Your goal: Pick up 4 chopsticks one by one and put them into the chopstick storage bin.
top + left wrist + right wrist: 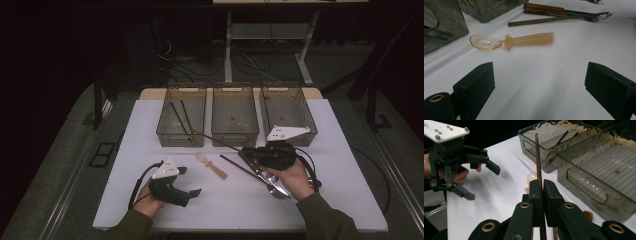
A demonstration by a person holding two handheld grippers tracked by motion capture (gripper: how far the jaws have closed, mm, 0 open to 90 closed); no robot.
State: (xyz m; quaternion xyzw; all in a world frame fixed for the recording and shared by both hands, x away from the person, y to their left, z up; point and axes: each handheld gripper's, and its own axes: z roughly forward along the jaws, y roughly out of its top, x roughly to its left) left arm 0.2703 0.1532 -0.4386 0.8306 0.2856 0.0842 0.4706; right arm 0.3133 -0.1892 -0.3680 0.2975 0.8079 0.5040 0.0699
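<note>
Chopstick (538,157): dark wood, matt, grained; spoon (511,41): translucent amber plastic, glossy bowl, frosted handle; fork (596,16): polished metal, wooden handle scales; bins (234,114): smoked clear plastic, glossy, ribbed floor; table (150,145): white, smooth, matt; right gripper (541,188) pads: black, matt plastic.

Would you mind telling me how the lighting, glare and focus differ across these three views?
High view: dim, dark surroundings, only the white table bright. Left gripper view: soft even light, the translucent spoon sharp, the left gripper casting faint shadows. Right gripper view: the right gripper looms large around the chopstick, with wavy glare on the clear bins.
</note>
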